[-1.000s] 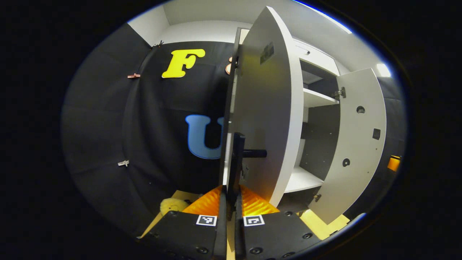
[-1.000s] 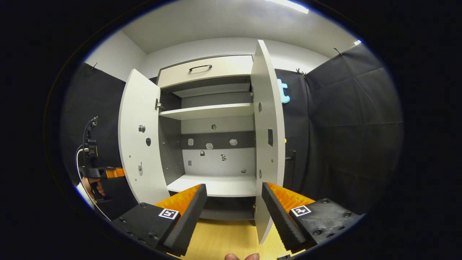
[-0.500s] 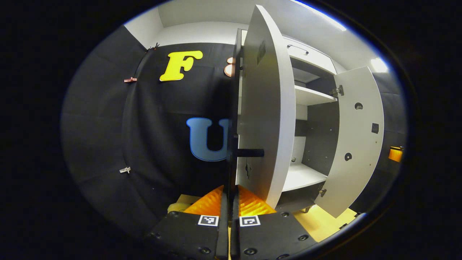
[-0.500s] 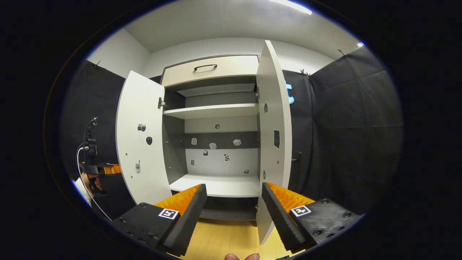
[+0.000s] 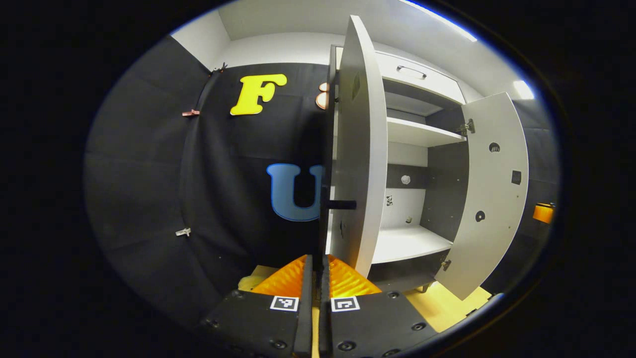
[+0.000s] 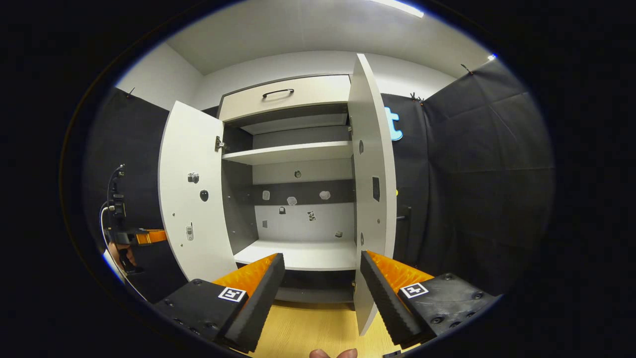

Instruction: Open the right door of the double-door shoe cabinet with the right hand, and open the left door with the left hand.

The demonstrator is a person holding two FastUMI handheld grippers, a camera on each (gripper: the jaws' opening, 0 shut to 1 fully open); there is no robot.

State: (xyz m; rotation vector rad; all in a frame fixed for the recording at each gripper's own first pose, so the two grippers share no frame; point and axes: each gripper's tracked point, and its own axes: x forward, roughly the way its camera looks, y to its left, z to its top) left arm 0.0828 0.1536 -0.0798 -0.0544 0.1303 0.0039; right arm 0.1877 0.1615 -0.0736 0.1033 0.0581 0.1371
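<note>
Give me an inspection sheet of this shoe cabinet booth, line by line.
Surface: wood floor, bare in front of the cabinet.
Job's things: left door and right door both swung open; shelves bare.
Clutter: a yellow thing low by the cloth wall, too hidden to name.
Grippers: left gripper jaws together, holding nothing; right gripper jaws apart, holding nothing.
Cables: a cable at the far gripper.
Surroundings: drawer shut above; black cloth wall.

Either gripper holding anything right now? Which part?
Right gripper: open, nothing held. Left gripper: shut, lined up below the left door handle; a hold on it cannot be told.
</note>
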